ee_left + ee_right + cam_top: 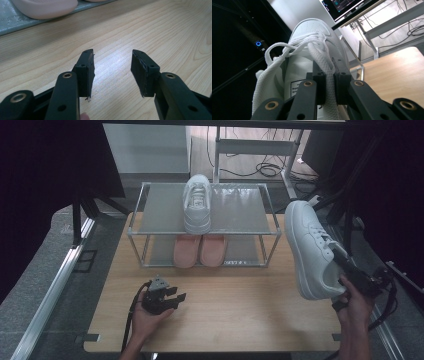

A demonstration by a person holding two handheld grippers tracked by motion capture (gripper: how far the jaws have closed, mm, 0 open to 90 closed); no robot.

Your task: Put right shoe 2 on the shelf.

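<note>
A white sneaker (pixel 311 249) hangs tilted in the air at the table's right side, toe pointing away. My right gripper (pixel 345 261) is shut on its collar beside the tongue; in the right gripper view the two jaws pinch the padded rim of the white sneaker (pixel 312 57), and the right gripper (pixel 329 82) shows almost no gap. A second white sneaker (pixel 197 203) lies on the upper shelf of a metal shoe rack (pixel 139 230). Pink shoes (pixel 200 250) sit on its lower shelf. My left gripper (pixel 175 298) rests open on the wooden table (pixel 250 310), and the left gripper (pixel 112 72) has nothing between its jaws.
The toe of a pink shoe (pixel 45 8) lies just beyond the left gripper. Cables (pixel 265 169) and a desk frame stand behind the rack. A metal rail (pixel 55 285) runs along the table's left side. Dark equipment stands at the right.
</note>
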